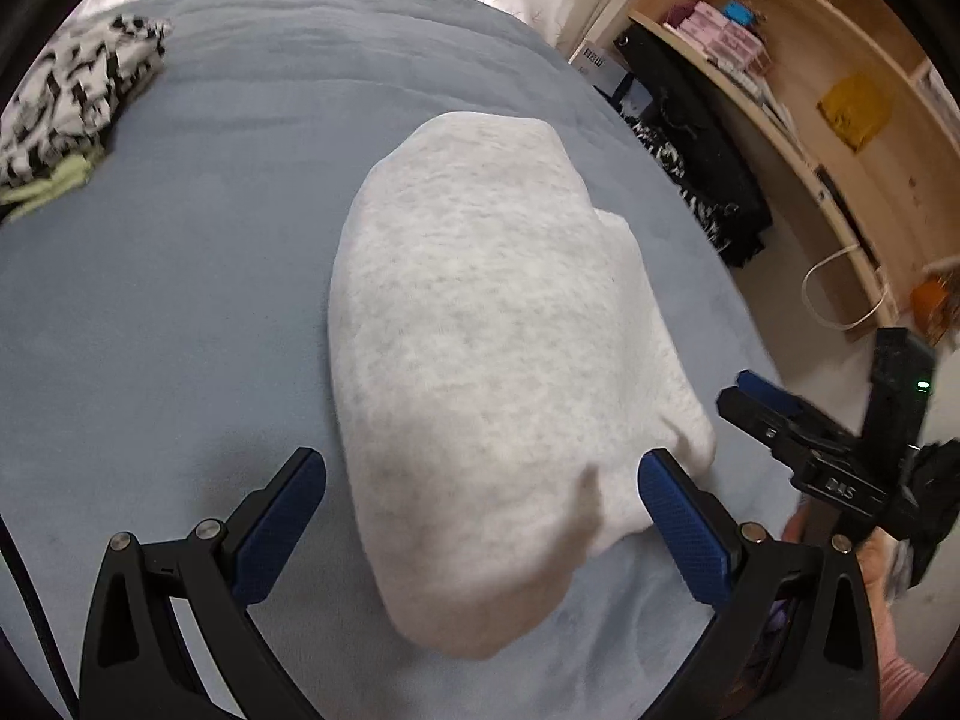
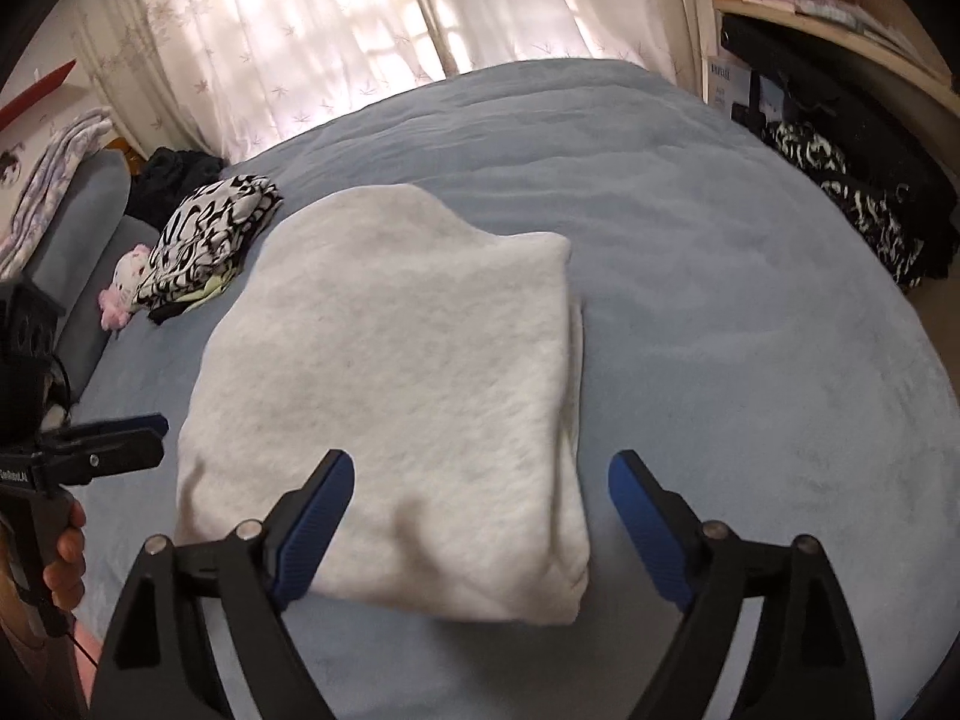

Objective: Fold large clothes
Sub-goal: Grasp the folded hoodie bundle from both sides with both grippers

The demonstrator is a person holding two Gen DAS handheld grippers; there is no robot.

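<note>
A folded light grey fleece garment (image 1: pixel 480 330) (image 2: pixel 408 360) lies flat on the blue bed cover (image 1: pixel 180 300) (image 2: pixel 750 330). My left gripper (image 1: pixel 483 457) hovers over its near end, open, with both blue pads clear of the cloth. My right gripper (image 2: pixel 480 459) is also open above the garment's near edge, holding nothing. In the left wrist view the right gripper (image 1: pixel 756 396) shows at the right, off the garment's corner. The left gripper (image 2: pixel 144 426) appears at the left of the right wrist view, held by a hand.
A folded black-and-white patterned pile (image 1: pixel 78 96) (image 2: pixel 210 240) sits at the bed's far left, a pink-and-white plush toy (image 2: pixel 123 288) beside it. Dark clothes (image 1: pixel 708 180) (image 2: pixel 852 180) lie off the bed's right side below a wooden shelf (image 1: pixel 810 90). Curtains (image 2: pixel 360 30) hang behind.
</note>
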